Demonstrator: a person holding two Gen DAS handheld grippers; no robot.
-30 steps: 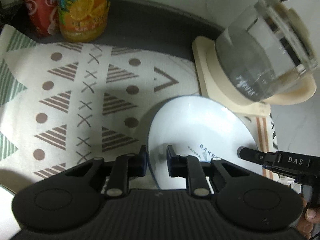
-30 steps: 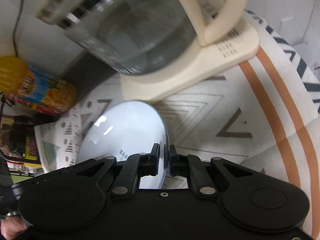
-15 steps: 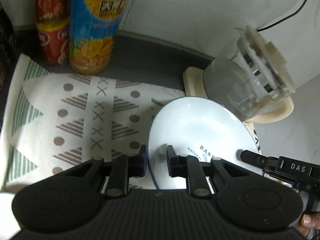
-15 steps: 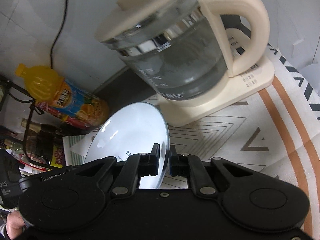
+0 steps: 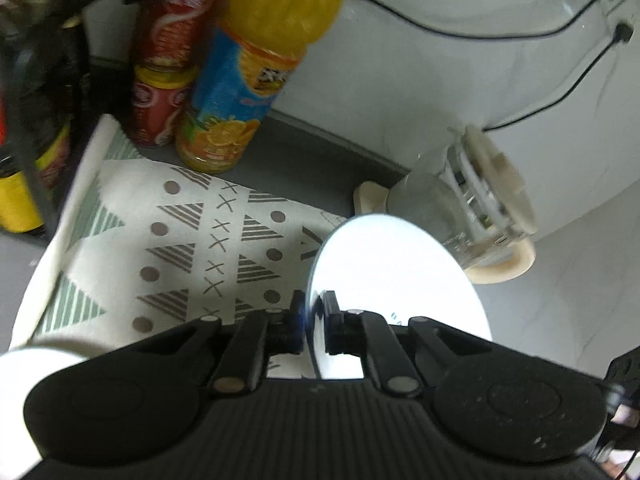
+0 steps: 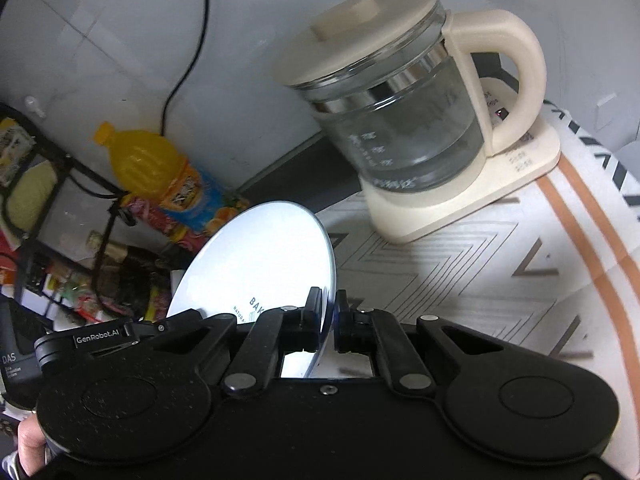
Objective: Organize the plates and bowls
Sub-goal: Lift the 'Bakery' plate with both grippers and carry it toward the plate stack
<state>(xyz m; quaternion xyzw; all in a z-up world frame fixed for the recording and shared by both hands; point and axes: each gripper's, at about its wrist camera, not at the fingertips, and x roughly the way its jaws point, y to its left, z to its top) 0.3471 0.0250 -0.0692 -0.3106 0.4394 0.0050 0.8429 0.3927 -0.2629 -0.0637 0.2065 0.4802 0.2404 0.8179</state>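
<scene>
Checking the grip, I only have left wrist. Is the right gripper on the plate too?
Observer: Yes, the right gripper is shut on the plate rim, opposite the left gripper.
Operator: Kettle handle, which way does it point?
Observer: The kettle handle points away from the plate.
Operator: Anything behind the juice bottle?
Observer: A black wire rack of packets stands beside the orange juice bottle.
</scene>
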